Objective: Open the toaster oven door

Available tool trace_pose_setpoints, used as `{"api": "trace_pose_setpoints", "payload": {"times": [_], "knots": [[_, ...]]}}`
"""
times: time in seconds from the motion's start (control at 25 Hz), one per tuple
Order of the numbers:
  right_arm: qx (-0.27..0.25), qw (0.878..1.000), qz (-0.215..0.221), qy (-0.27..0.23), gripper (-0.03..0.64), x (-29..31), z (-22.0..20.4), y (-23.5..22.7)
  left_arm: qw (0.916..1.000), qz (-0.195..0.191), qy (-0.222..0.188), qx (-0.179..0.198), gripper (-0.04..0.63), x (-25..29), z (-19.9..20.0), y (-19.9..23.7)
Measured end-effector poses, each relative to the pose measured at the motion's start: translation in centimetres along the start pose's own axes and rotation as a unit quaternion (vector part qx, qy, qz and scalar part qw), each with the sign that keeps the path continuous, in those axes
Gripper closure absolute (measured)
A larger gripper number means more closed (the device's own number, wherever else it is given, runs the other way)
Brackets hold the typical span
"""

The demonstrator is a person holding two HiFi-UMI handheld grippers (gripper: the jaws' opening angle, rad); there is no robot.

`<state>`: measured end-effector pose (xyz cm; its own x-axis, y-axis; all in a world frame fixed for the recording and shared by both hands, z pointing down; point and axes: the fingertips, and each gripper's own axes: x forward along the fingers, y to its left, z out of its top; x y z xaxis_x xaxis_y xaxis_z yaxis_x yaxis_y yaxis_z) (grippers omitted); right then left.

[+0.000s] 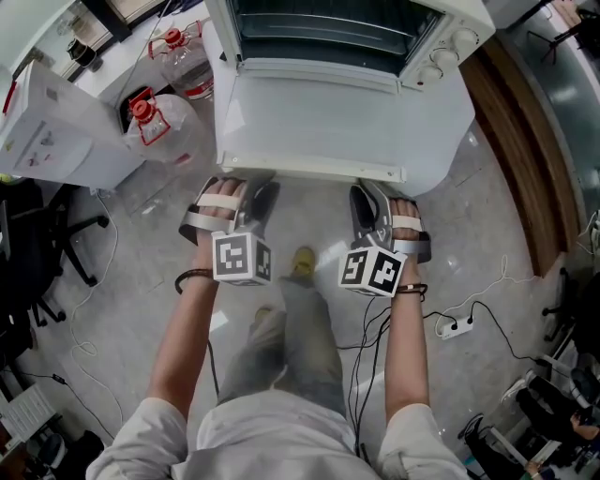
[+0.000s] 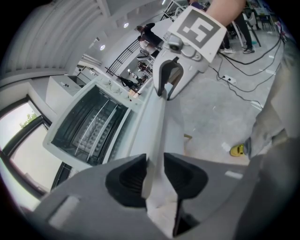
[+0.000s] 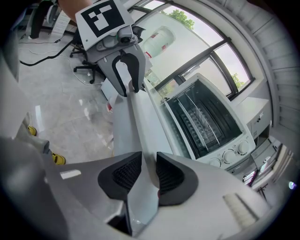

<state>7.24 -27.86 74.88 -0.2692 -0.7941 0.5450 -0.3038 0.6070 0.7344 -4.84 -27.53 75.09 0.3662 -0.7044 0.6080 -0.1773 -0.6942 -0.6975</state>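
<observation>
At the top of the head view, a white metal toaster oven point(image 1: 450, 28) sits on a pale bench point(image 1: 441, 141). Its door point(image 1: 319, 122), a flat white drop-down panel, is already swung down and lies about level, reaching toward the person. The cavity behind it is open, with wire racks point(image 3: 206, 119) showing inside and round knobs point(image 1: 448, 49) at the upper right.

Both tools are at the door's front lip, near its lower corners in the frame. The left tool point(image 1: 242, 187) straddles the lip with its jaws wide, and I can see slack beside one pad, so it isn't pinching anything. The right tool point(image 1: 380, 199) has its ribbed pads closed onto the lip, a narrow grip on the thin edge.

To my eye the door is a stiff, fairly light panel that turns only about its bottom hinge. The painted surface looks smooth and slippery, so the pads could slide off sideways. The front lip out near the corners is the place to hold it. Bearing down on it there risks straining the hinge or tipping the oven forward.
</observation>
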Motion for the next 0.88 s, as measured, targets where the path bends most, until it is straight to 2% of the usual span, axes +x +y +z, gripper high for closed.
{"api": "trace_pose_setpoints", "payload": {"times": [0.44,0.64,0.88], "knots": [[0.023,0.999,0.021,0.008,0.534,-1.5,0.1,0.4,0.9991,-0.012,-0.003,-0.041,0.488,-1.5,0.4,0.8],[0.051,0.998,0.023,0.001,0.534,-3.0,0.6,-0.4,0.9981,-0.021,-0.003,-0.057,0.488,-2.7,1.2,0.7],[0.088,0.996,0.018,-0.007,0.534,-5.0,1.6,-1.9,0.9950,-0.023,-0.010,-0.097,0.487,-4.5,2.0,1.4]]}}
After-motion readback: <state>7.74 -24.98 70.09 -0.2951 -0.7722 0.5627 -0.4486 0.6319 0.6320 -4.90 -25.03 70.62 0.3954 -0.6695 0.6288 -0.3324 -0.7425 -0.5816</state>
